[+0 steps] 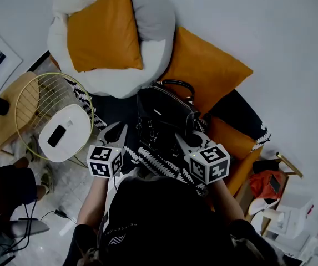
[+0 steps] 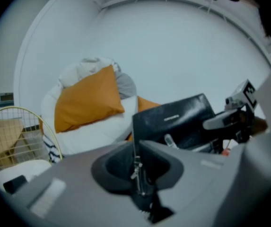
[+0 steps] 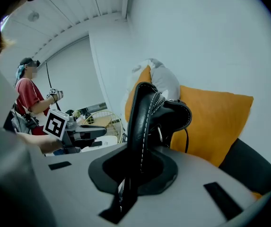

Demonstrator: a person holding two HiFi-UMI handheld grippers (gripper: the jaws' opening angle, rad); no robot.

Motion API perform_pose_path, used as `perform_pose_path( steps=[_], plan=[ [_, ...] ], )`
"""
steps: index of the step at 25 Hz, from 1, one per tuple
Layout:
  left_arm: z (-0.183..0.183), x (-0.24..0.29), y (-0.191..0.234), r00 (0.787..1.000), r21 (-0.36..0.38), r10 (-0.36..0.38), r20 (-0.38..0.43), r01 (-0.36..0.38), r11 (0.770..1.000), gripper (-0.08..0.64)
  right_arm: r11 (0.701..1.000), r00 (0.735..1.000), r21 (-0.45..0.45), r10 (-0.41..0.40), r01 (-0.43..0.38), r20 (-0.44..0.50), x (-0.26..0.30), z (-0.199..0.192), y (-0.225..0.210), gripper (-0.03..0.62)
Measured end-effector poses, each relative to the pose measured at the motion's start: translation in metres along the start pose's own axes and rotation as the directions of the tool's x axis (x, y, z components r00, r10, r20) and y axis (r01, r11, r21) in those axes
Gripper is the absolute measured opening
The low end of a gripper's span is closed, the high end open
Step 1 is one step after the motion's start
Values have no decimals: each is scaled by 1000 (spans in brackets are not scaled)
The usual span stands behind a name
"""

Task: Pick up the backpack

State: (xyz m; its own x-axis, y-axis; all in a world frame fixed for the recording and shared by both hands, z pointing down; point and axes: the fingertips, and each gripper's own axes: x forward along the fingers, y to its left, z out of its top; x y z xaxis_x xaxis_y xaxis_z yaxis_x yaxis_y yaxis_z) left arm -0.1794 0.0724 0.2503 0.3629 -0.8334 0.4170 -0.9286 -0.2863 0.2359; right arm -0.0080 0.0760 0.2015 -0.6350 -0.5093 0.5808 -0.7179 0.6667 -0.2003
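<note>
The black leather backpack [image 1: 165, 115] stands upright between our two grippers, above a black-and-white patterned throw [image 1: 159, 160] and just in front of an orange cushion [image 1: 210, 65]. We cannot tell whether its base touches the throw.

Our left gripper [image 1: 121, 127] has its jaws clenched on a thin black strap with a metal clasp [image 2: 136, 167] at the bag's left side. Our right gripper [image 1: 187, 137] has its jaws clamped tight on a wide black strap with white stitching [image 3: 142, 119], which arches up out of them to the top of the bag.

Both forearms reach forward from the body, the left forearm [image 1: 94, 195] and the right forearm [image 1: 223, 195] roughly parallel. Each gripper tips gently downward toward the bag, with its marker cube turned up toward the head camera.

Behind the bag lies a white beanbag [image 1: 117, 79] carrying a second orange cushion [image 1: 103, 35] and a grey cushion [image 1: 156, 15]. To the left stands a gold wire basket [image 1: 42, 101]. In the right gripper view a person in a red shirt [image 3: 29, 98] stands in the background.
</note>
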Motion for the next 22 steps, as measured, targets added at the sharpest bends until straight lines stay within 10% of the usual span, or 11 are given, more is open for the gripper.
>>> perform_pose_path(
  steps=[22],
  plan=[
    [99,-38,-15,981,67,40,187,-54,996,37,998,974,-51,-25,38,227,-35,95,0,18]
  ],
)
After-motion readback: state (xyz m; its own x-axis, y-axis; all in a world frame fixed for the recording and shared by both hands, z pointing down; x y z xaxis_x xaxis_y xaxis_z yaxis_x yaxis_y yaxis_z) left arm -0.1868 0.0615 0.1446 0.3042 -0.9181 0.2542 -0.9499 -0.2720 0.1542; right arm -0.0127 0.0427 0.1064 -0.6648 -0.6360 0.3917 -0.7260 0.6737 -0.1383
